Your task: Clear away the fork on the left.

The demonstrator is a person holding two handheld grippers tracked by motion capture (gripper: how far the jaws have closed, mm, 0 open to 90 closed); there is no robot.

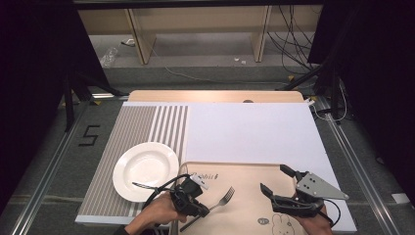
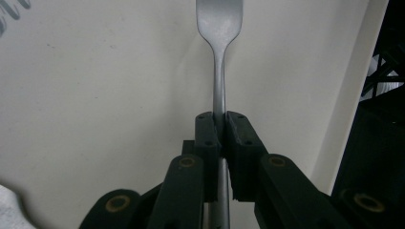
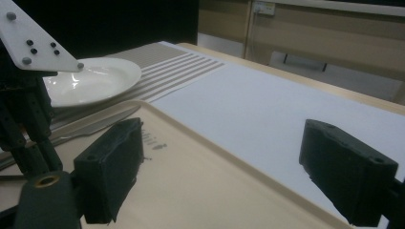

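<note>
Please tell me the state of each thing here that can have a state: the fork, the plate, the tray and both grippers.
Fork: clamped by its handle, over the tray.
Left gripper: jaws shut on the fork.
Right gripper: jaws wide open, holding nothing.
Plate: upright on the striped mat, no food on it.
Tray: flat on the table.

Black grippers (image 1: 274,193), brass screws, grey plate (image 1: 315,185)

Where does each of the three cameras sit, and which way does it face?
High view: above the table's near side, looking forward and down; both hands show.
Left gripper view: rides the left gripper, looking along jaws shut on the fork.
Right gripper view: rides the right gripper, jaws open, facing the plate.
Shared: plate, tray.
</note>
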